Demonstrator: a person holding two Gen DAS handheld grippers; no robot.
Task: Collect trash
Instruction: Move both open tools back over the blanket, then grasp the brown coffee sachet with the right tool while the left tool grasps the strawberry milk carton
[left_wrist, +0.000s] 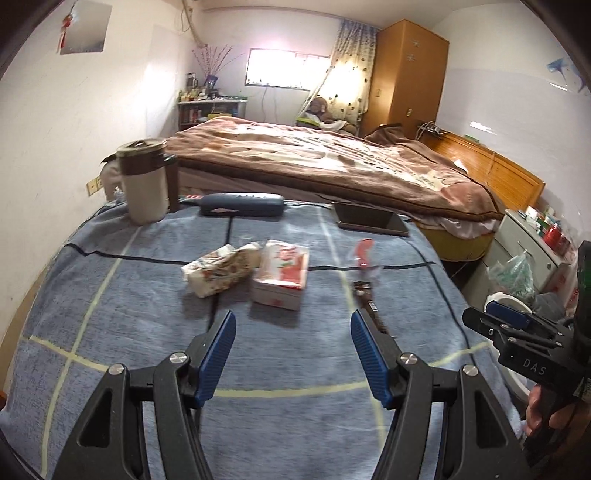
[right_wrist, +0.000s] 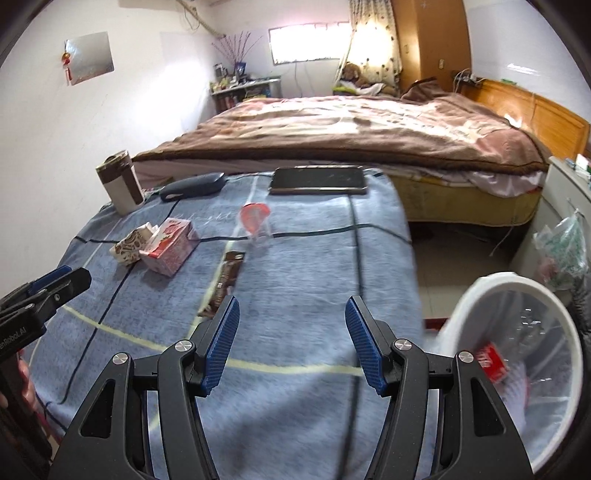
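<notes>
Surface: a tabletop under a blue checked cloth carries everything; places below are given from the red-and-white carton.
Jug: a cream jug with a brown lid stands upright at the far left edge, well beyond the carton.
Case: a dark blue case lies beyond the carton, right of the jug.
Patterned pack: a crumpled patterned pack lies touching the carton's left side.
Carton: the red-and-white carton lies on its side mid-cloth.
Left hand-held gripper: jaws stand apart, nothing between them, hovering nearer than the carton.
Brown wrapper: flat, right of the carton.
Clear cup with red lid: right of the carton, beyond the wrapper.
Tablet: far edge, right.
Right hand-held gripper: jaws apart, empty.
White bin: off the cloth, far right, holding a red packet.
</notes>
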